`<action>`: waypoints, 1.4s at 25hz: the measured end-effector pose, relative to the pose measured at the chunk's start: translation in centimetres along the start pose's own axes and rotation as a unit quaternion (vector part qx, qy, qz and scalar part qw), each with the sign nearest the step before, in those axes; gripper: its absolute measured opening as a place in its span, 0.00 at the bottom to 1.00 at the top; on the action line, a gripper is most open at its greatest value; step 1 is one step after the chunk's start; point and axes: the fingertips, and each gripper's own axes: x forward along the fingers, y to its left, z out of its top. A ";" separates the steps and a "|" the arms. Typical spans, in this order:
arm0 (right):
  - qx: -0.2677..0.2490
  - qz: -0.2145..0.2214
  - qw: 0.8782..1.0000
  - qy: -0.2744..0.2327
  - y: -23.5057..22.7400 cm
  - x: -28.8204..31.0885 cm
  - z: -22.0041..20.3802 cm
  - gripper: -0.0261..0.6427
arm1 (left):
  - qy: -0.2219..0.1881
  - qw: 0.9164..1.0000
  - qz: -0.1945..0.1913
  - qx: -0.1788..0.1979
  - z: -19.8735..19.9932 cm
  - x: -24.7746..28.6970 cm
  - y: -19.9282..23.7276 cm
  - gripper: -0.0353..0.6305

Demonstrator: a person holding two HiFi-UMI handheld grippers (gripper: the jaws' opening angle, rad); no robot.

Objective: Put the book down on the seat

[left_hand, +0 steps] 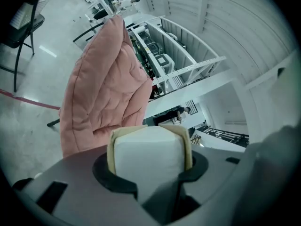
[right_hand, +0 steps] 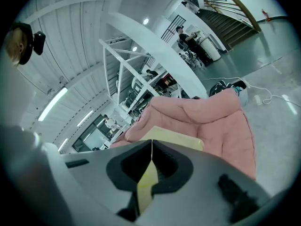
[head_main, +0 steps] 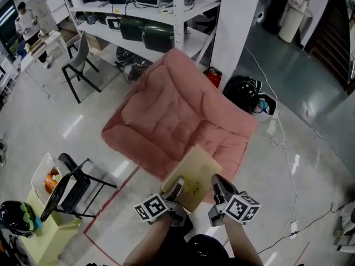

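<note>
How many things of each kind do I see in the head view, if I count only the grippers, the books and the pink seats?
Grippers: 2, the left gripper and the right gripper, both closed on the book
Book: 1
Pink seat: 1
Total: 4

Both forearms point(head_main: 148, 241) reach forward from the near edge, side by side. The left gripper point(head_main: 178, 186) clamps its widely spread jaws across the thick edge of the book point(head_main: 195, 173). The right gripper point(head_main: 218, 183), just beside it, pinches its jaws almost together on a thin edge.
</note>
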 end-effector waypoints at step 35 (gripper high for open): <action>0.012 0.009 0.994 0.104 -10.8 7.9 -7.3 0.06 | -0.025 0.983 0.083 -0.164 -8.7 5.4 16.5 0.40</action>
